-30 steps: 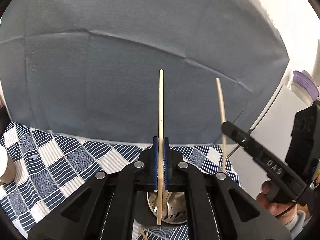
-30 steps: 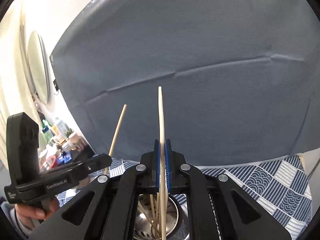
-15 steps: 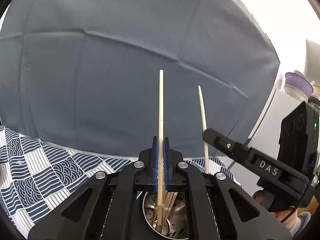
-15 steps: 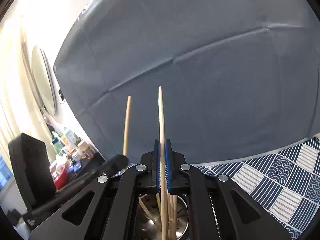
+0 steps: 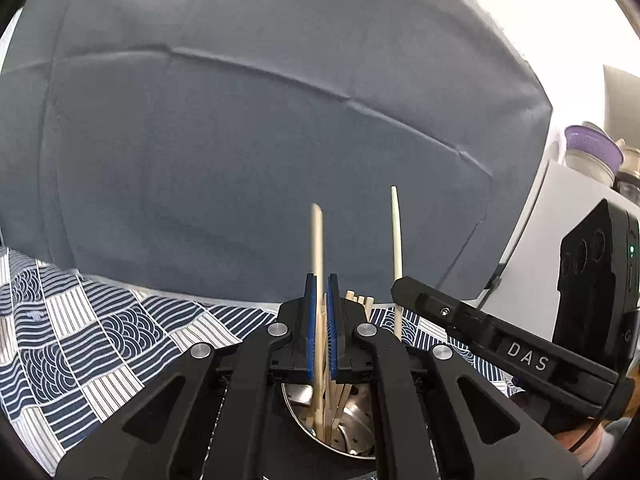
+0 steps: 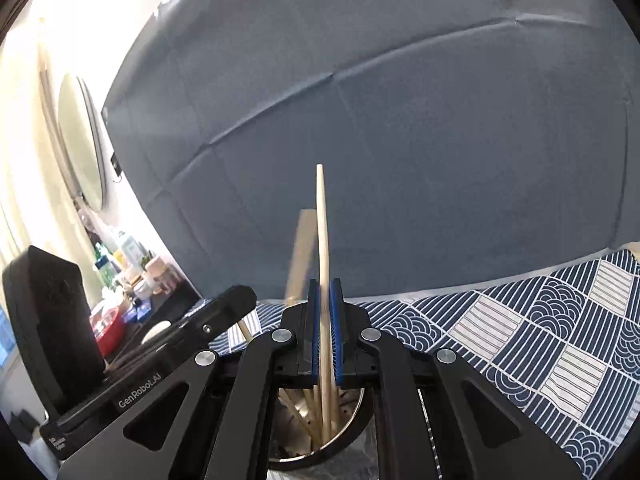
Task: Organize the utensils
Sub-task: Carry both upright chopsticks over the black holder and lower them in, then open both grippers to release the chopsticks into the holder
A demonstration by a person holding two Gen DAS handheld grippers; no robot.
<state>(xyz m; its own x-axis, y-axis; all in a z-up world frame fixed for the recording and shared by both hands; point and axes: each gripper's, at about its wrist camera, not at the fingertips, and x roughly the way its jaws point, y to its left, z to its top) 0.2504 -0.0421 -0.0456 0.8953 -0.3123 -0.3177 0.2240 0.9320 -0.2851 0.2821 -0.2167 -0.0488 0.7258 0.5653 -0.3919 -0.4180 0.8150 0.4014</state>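
Chopsticks [image 5: 317, 248]: pale wood, smooth, matt.
Holder [image 5: 352, 412]: shiny perforated metal.
Left gripper [image 5: 321, 344]: matt black plastic, blue ribbed pads [image 5: 310, 336].
Tablecloth [image 6: 540, 344]: woven patterned cloth.
Backdrop [image 5: 240, 160]: matt grey creased cloth.

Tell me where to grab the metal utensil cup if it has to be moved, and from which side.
Probably the bare rim nearest the camera, coming straight down from above with one gripper finger inside and one outside. The cup stands upright with its mouth open upward, and the chopsticks crowd the middle and far side, so the near edge looks least obstructed.
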